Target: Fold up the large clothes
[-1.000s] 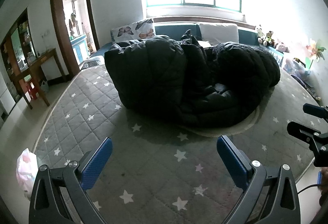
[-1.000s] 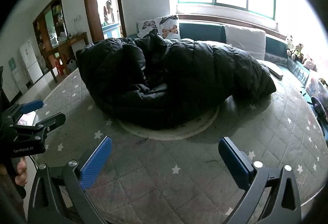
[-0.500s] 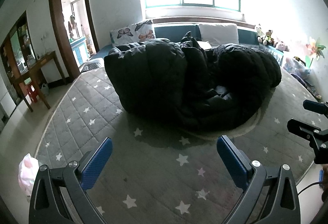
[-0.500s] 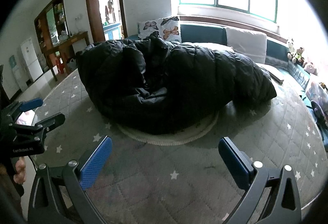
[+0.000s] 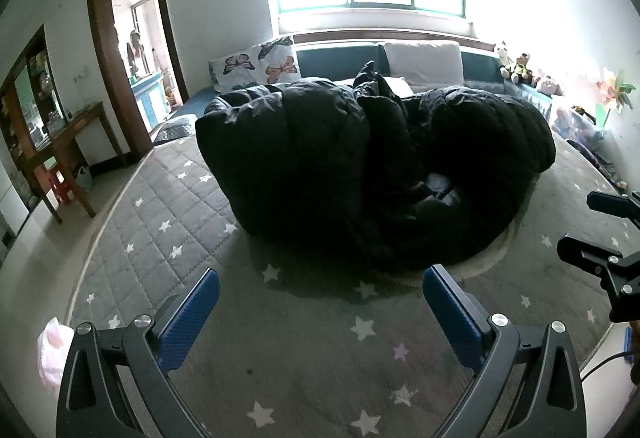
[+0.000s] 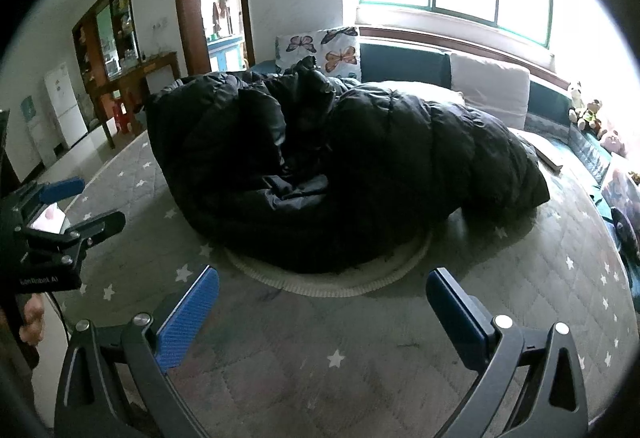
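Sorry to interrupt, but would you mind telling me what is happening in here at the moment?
A person is holding a two-finger gripper in each hand over a bed with a grey star-print quilt. A big black puffer coat lies bunched in a heap on a round pale mat, not yet folded. The left gripper and right gripper are both open and empty, short of the coat and touching nothing.
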Motion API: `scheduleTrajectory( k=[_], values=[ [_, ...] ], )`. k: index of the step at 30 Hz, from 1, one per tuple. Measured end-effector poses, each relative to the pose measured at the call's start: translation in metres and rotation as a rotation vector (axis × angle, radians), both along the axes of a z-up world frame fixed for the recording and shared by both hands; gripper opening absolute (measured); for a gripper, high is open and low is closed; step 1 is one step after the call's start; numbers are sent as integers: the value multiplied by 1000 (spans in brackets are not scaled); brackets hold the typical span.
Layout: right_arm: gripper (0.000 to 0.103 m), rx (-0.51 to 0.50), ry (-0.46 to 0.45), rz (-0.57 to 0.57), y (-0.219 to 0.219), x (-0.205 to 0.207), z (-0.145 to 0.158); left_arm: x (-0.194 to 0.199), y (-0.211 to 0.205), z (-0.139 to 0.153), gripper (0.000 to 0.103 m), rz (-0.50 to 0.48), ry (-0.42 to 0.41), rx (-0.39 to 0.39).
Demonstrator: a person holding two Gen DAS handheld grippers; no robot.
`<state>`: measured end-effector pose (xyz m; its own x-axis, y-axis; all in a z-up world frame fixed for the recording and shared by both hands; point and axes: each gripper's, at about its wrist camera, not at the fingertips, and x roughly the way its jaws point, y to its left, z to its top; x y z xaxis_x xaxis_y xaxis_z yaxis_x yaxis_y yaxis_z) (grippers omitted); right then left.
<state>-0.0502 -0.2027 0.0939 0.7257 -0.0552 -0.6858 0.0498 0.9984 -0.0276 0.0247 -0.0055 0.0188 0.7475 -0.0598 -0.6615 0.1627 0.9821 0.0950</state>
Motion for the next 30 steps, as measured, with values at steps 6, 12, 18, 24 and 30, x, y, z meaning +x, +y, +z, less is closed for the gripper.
scheduleTrajectory(
  k=[6, 12, 18, 24, 30],
  values=[
    [103, -38, 17, 29, -3, 14, 2, 26, 8, 5, 103, -2, 12, 1],
    [103, -57, 42, 54, -17, 35, 6, 59, 15, 21, 103, -6, -13, 19],
    [103, -81, 52, 69, -36, 65, 18, 93, 12, 45, 103, -65, -51, 44],
    [103, -127, 48, 115, -38, 105, 36, 130, -10, 66, 101, -165, -75, 81],
    [92, -201, 91, 160, -23, 142, 21, 173, -38, 54, 81, -256, 4, 91]
  ],
)
